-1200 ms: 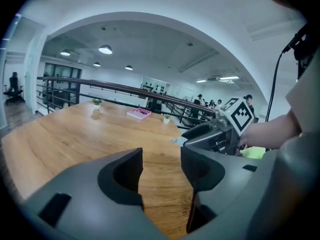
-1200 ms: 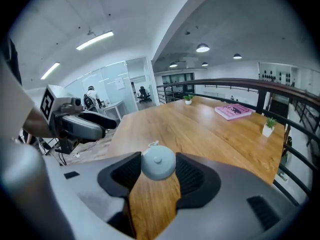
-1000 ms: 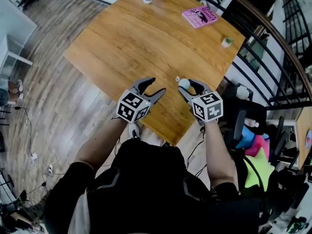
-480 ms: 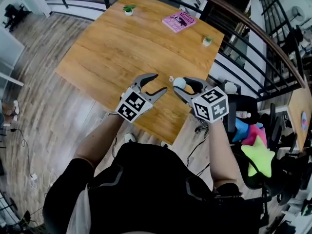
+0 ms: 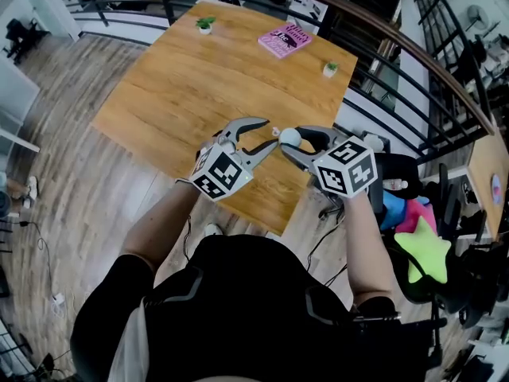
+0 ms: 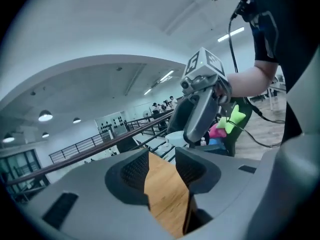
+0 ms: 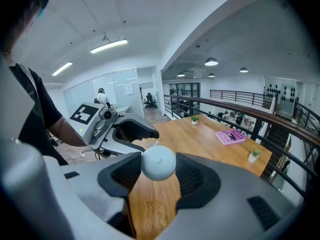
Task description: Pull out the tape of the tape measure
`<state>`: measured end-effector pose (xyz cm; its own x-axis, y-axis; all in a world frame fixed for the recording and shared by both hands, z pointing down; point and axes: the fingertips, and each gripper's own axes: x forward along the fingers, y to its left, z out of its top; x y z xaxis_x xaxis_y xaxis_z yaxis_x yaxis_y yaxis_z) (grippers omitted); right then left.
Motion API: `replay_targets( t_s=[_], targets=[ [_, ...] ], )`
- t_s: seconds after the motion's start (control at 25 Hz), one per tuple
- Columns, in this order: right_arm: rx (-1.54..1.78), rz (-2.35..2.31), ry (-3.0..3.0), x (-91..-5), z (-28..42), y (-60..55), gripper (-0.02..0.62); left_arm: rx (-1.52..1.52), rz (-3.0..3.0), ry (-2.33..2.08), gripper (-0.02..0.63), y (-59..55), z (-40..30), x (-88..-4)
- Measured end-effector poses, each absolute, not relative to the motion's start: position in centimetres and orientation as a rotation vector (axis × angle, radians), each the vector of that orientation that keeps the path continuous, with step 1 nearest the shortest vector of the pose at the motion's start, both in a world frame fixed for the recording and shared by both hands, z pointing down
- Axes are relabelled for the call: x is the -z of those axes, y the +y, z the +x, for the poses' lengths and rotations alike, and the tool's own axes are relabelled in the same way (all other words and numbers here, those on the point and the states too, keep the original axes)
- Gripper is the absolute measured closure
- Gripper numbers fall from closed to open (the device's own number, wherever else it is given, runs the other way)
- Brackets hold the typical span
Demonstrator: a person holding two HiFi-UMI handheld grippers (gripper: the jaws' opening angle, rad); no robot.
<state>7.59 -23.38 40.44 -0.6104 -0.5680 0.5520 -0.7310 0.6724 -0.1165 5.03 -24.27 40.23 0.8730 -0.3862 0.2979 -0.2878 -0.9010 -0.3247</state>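
Note:
A round white tape measure sits between the pads of my right gripper, which is shut on it above the near corner of the wooden table. In the head view the tape measure shows at the tip of the right gripper, with a small tab sticking out to its left. My left gripper points at that tab, its jaws closing around it. In the left gripper view the left gripper has only bare table showing between its pads.
A pink book and two small potted plants lie at the table's far side. A black railing runs behind and to the right. A chair with bright soft toys stands at the right.
My left gripper has moved right toward the tape measure and its jaws have narrowed. The right gripper keeps its hold on the tape measure.

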Motion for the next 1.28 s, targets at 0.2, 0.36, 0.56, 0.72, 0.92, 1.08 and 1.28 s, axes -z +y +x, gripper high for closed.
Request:
replay_targets(
  t_s=[0.2,0.36,0.56,0.72,0.92,1.08,1.28],
  targets=[
    [-0.461,0.996,-2.389,-40.3,7.6,-23.0,0.379,0.555,-2.652,0.486,0.46,-23.5,5.7,-40.1],
    [-0.489,0.991,-2.382,-40.3,7.6,-22.9,0.379,0.57,-2.578,0.488,0.479,-23.2,5.7,-40.2],
    [-0.488,0.971,-2.378,-40.5,7.1,-23.0,0.379,0.674,-2.416,0.447,0.506,-23.0,5.6,-41.6],
    [-0.488,0.953,-2.374,-41.0,6.8,-23.1,0.379,0.688,-2.449,0.474,0.553,-23.4,5.3,-41.8],
    [-0.487,0.915,-2.375,-41.4,6.4,-23.0,0.379,0.714,-2.527,0.451,0.569,-23.2,4.8,-42.2],
    [-0.5,0.892,-2.4,-41.4,5.9,-23.2,0.379,0.699,-2.657,0.463,0.572,-23.5,4.2,-41.9],
    [-0.55,0.873,-2.466,-40.7,5.8,-23.3,0.379,0.637,-2.857,0.498,0.574,-23.6,3.6,-41.2]
  ],
)
